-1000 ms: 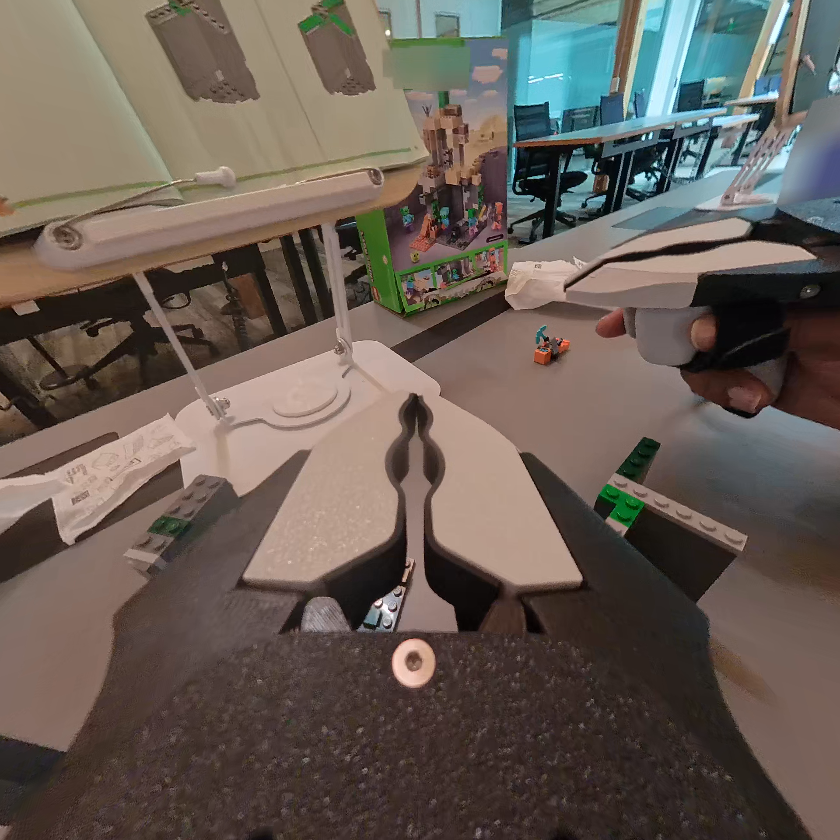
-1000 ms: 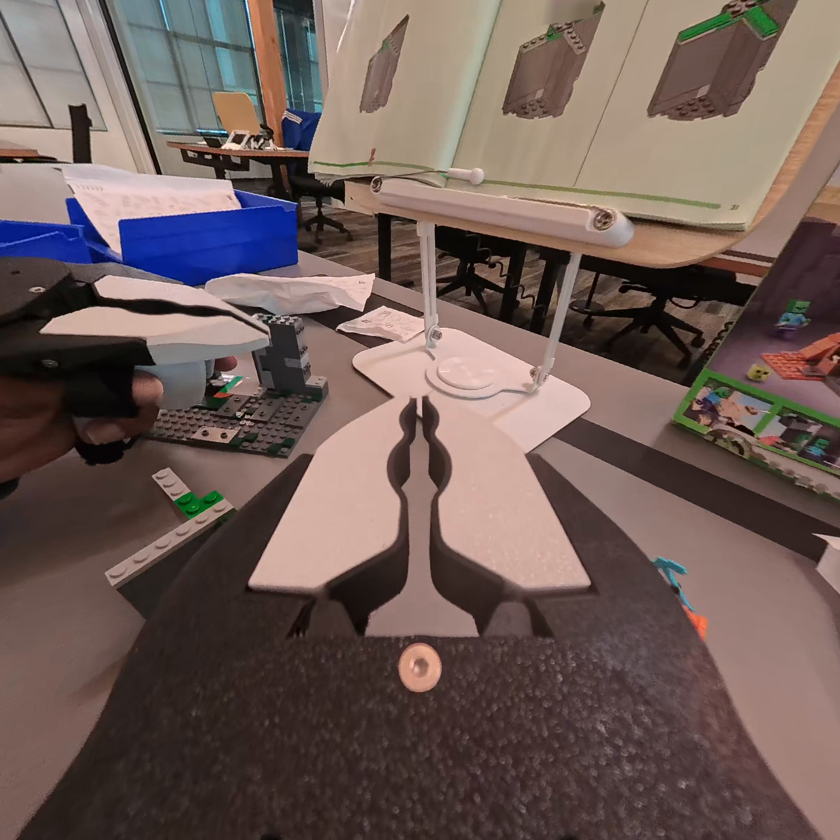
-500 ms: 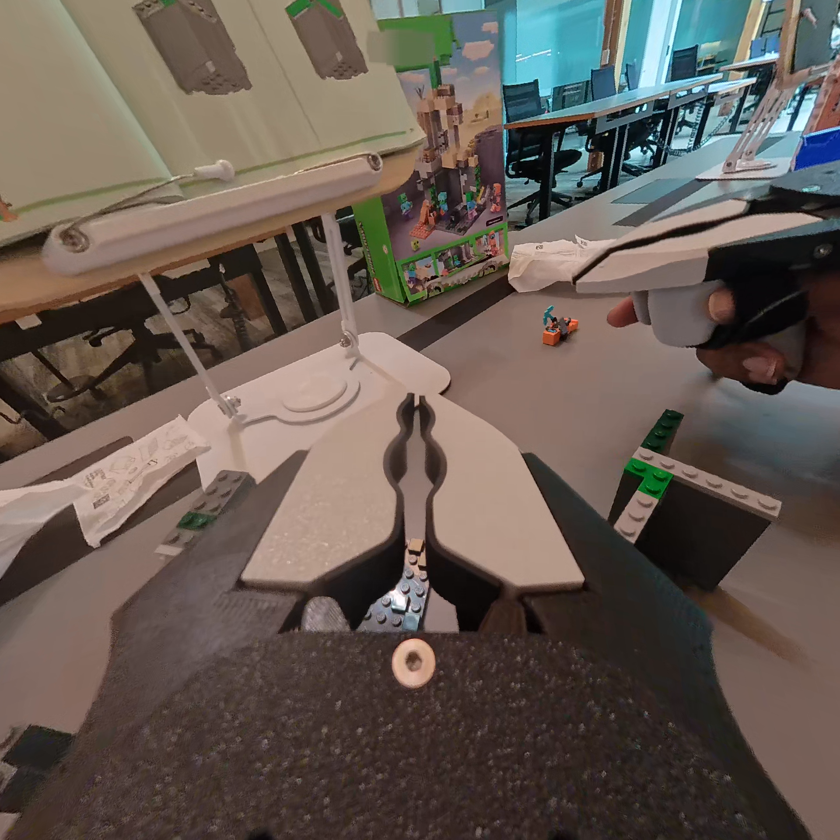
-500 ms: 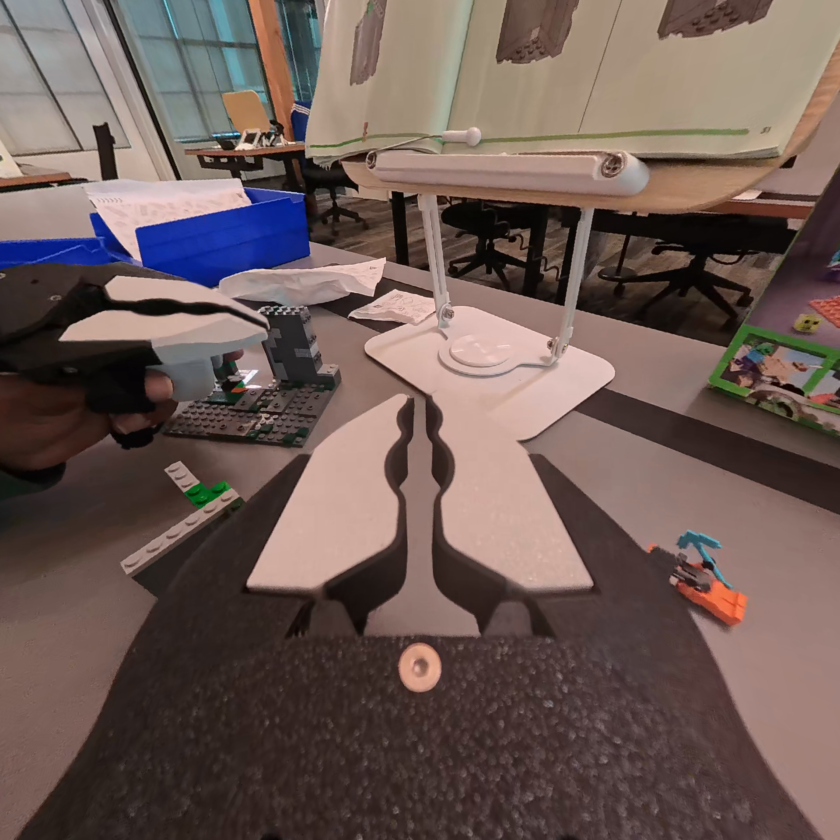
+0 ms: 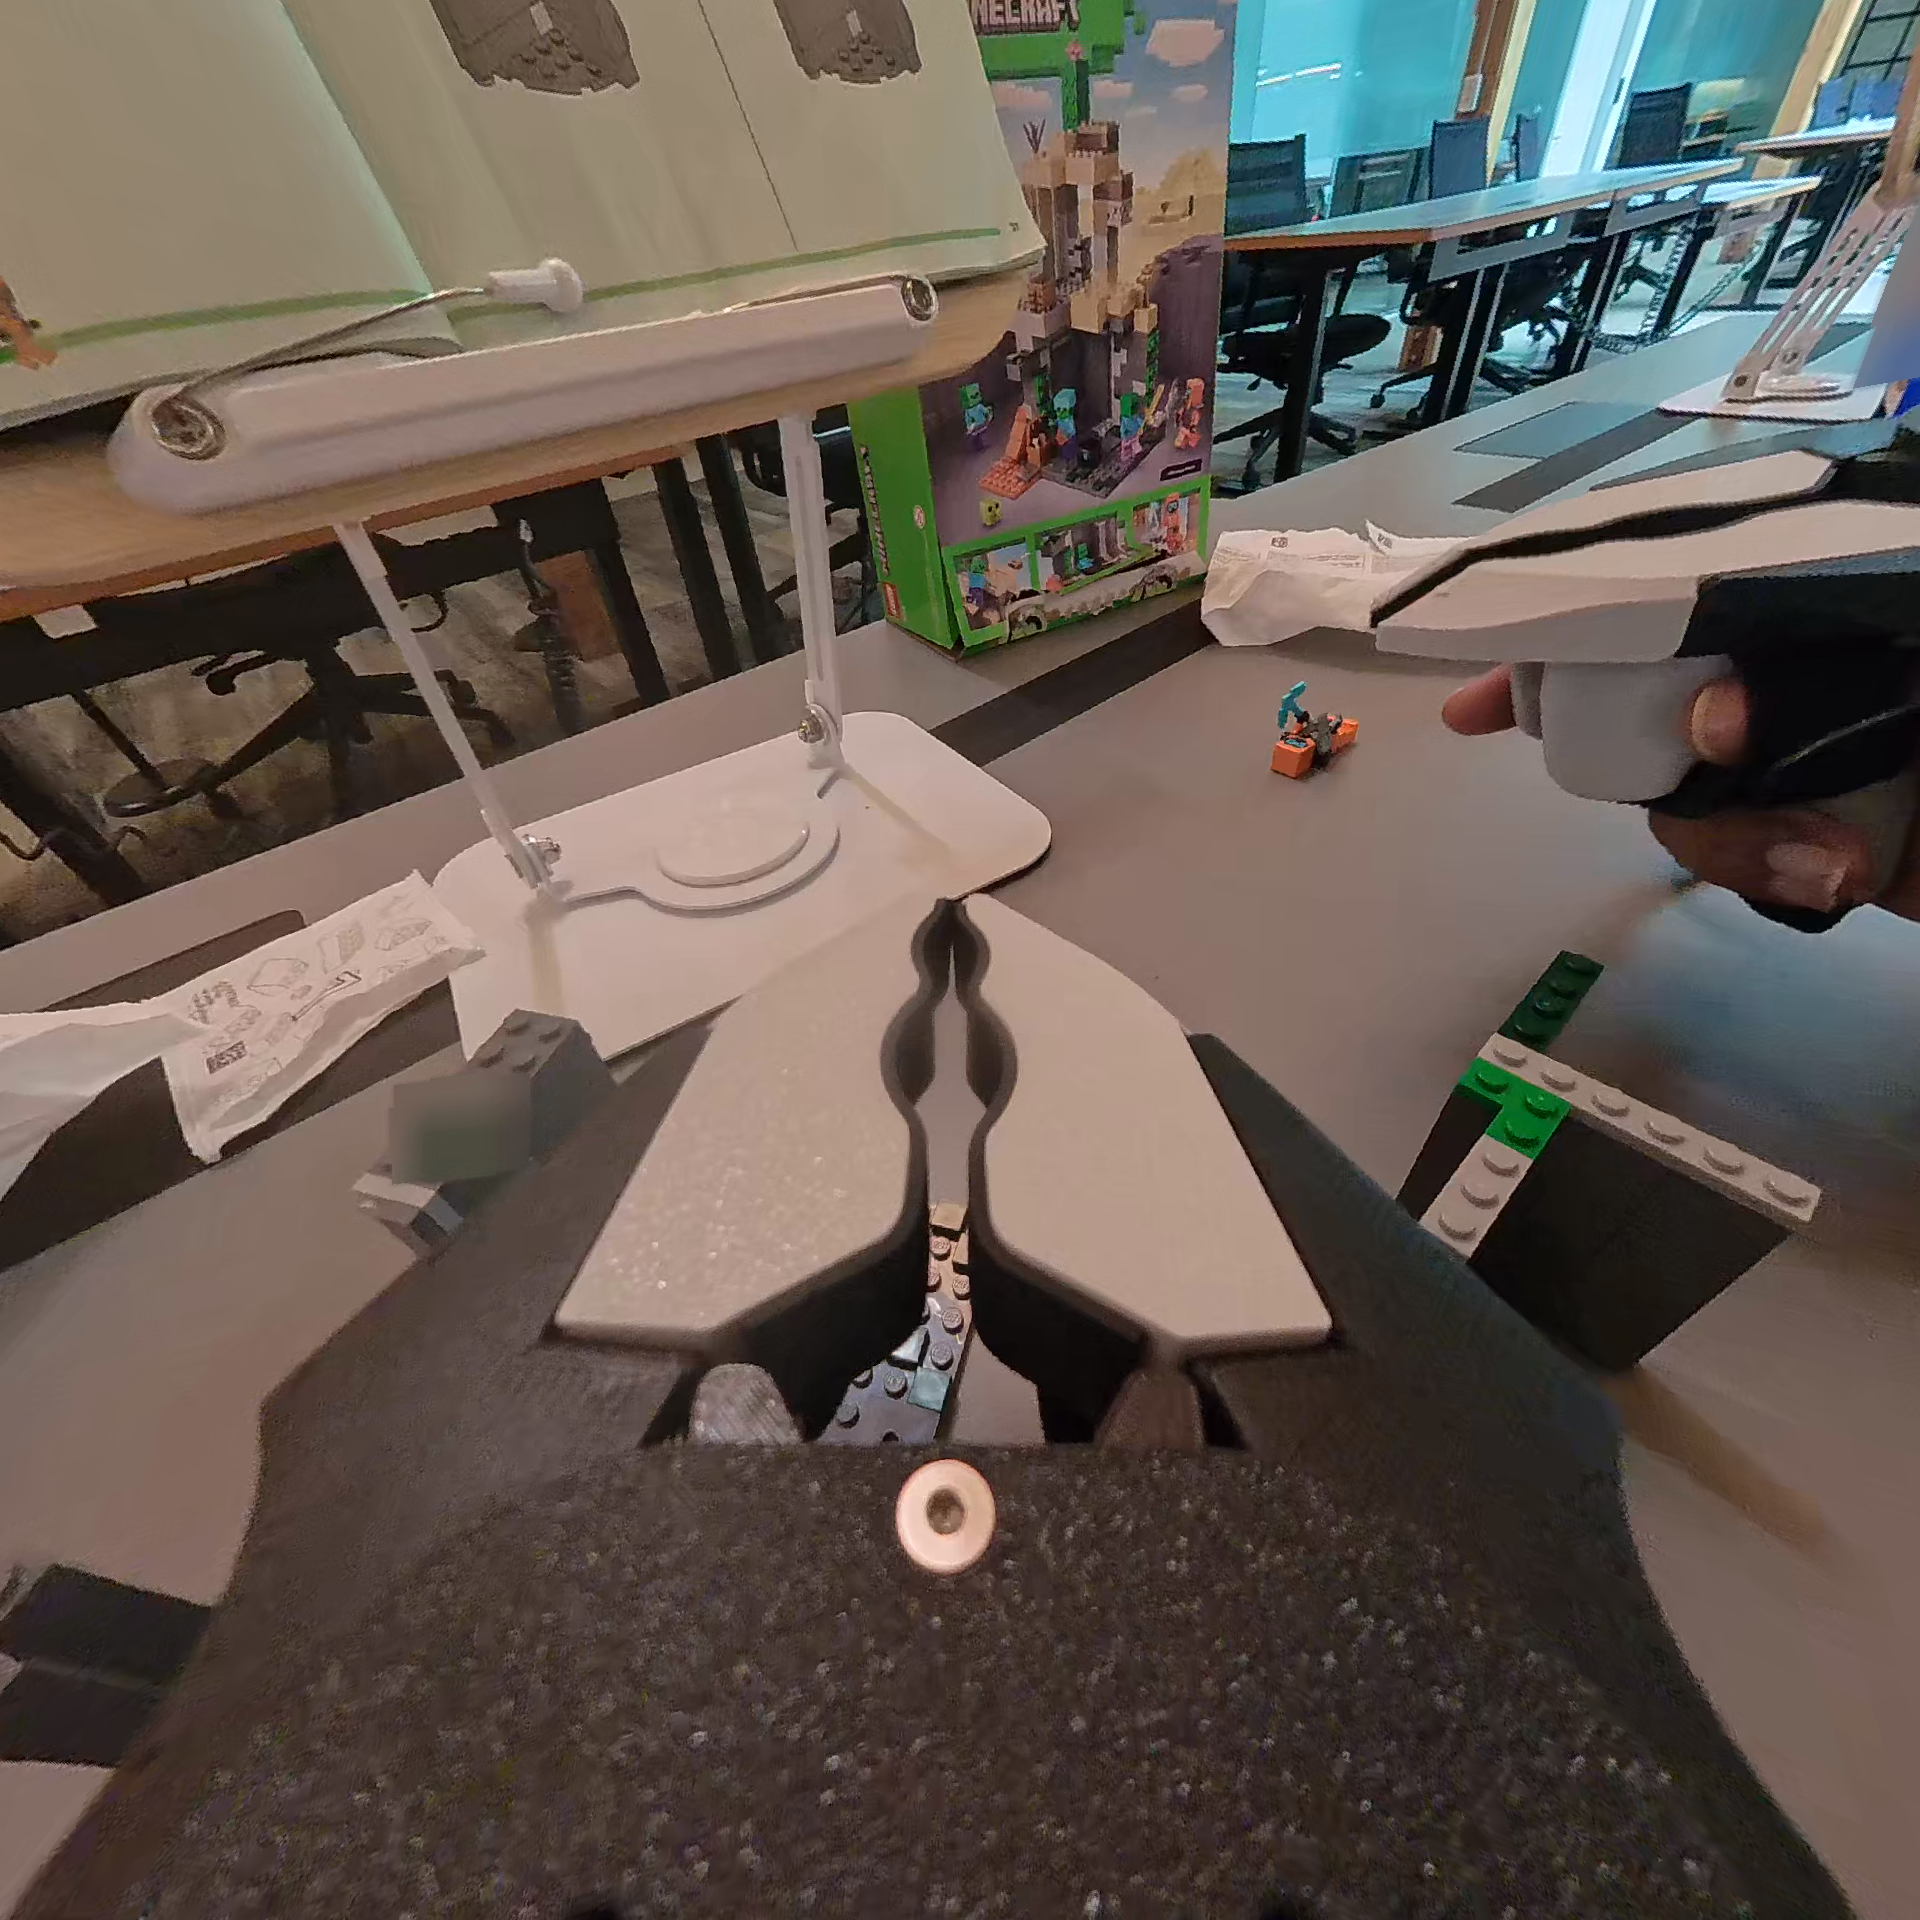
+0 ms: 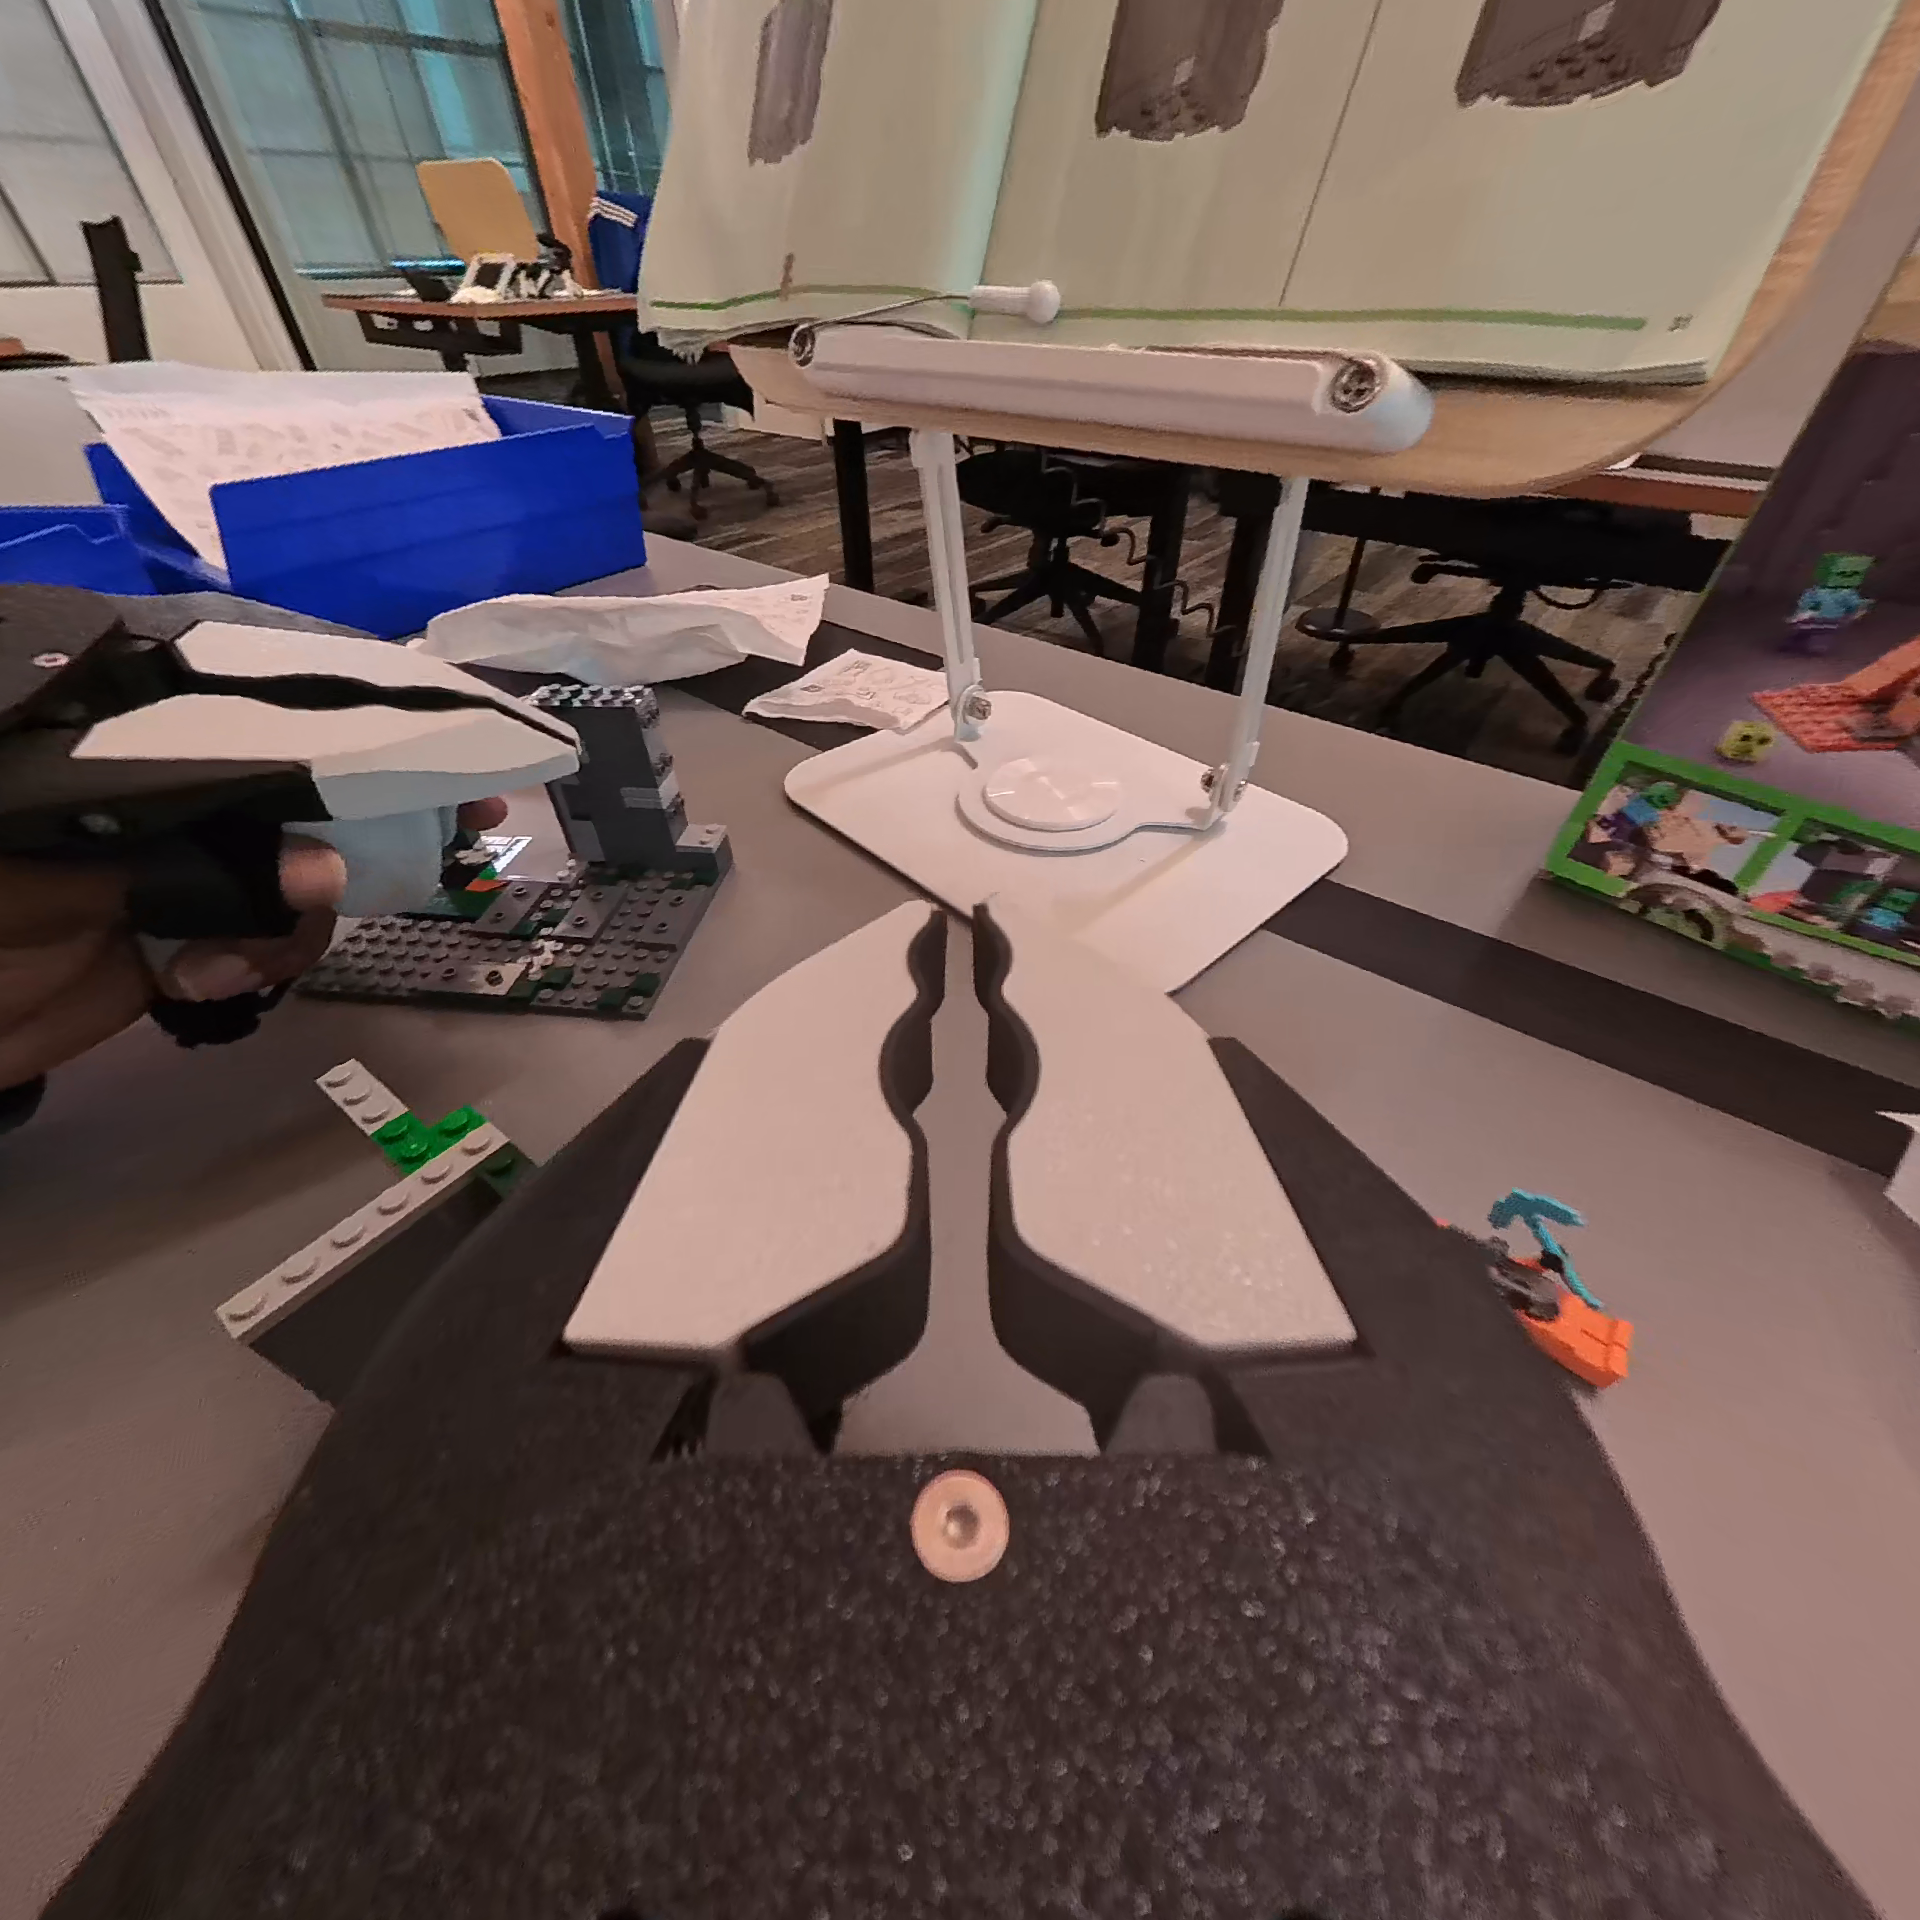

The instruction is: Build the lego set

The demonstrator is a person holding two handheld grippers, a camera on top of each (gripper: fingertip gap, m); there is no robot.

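My left gripper is shut and empty. It hovers over the dark grey baseplate, which shows through the gap between its fingers. In the right wrist view the left gripper is held above that baseplate, in front of a grey brick tower. My right gripper is shut and empty, above bare table; it also shows in the left wrist view. A black wall piece edged with light grey and green plates lies between the grippers, and also shows in the right wrist view.
A white book stand with the open instruction booklet stands behind. The set's box is at the back right. A small orange and teal build lies on the right. Paper bags and blue bins are on the left. One gripper's finger ends stand about 12 cm off the other's.
Both grippers have drawn back a little and stayed shut. More of the baseplate now shows under the left gripper. The orange build has come into full view beside the right gripper.
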